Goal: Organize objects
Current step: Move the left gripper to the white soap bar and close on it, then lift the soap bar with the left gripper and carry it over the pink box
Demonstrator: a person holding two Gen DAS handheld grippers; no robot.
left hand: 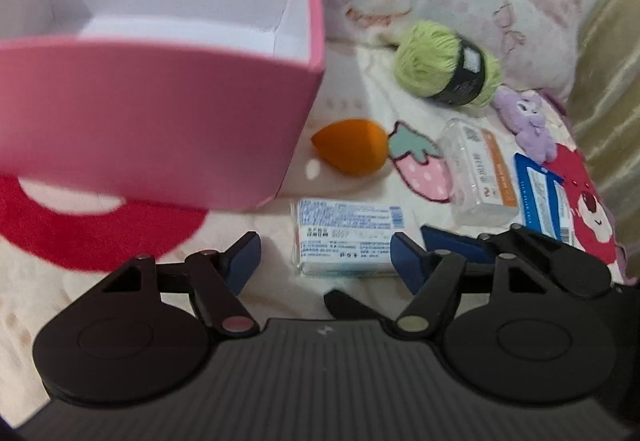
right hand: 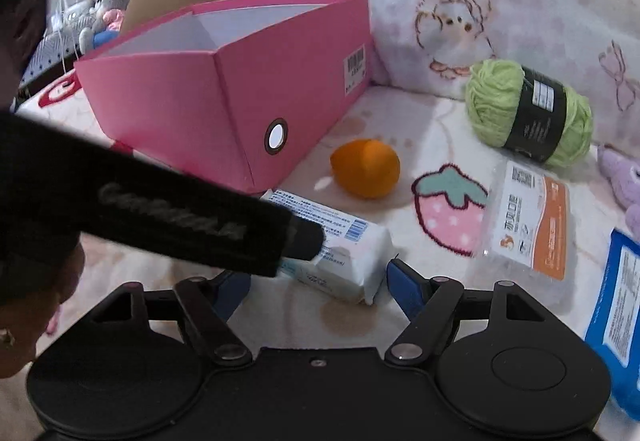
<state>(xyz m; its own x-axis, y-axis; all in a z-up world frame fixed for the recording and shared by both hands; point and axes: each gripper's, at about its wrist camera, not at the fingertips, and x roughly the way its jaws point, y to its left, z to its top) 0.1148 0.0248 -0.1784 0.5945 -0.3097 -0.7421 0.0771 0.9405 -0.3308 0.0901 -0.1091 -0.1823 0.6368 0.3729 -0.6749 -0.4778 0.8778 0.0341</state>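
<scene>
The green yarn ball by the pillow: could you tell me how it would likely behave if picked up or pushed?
The green yarn ball looks soft and fluffy, so it would probably squash under the jaws and feel light. Its rounded ends suggest it may roll if nudged on the blanket. The dark paper band around its middle looks smoother, so a grip there might slip.

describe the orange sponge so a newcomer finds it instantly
Start at the open pink box on the blanket. Just off its near right corner lies the sponge, between the box and the printed strawberry. It is the only plain orange, egg-shaped thing; its neighbours are flat packets and green yarn.
</scene>
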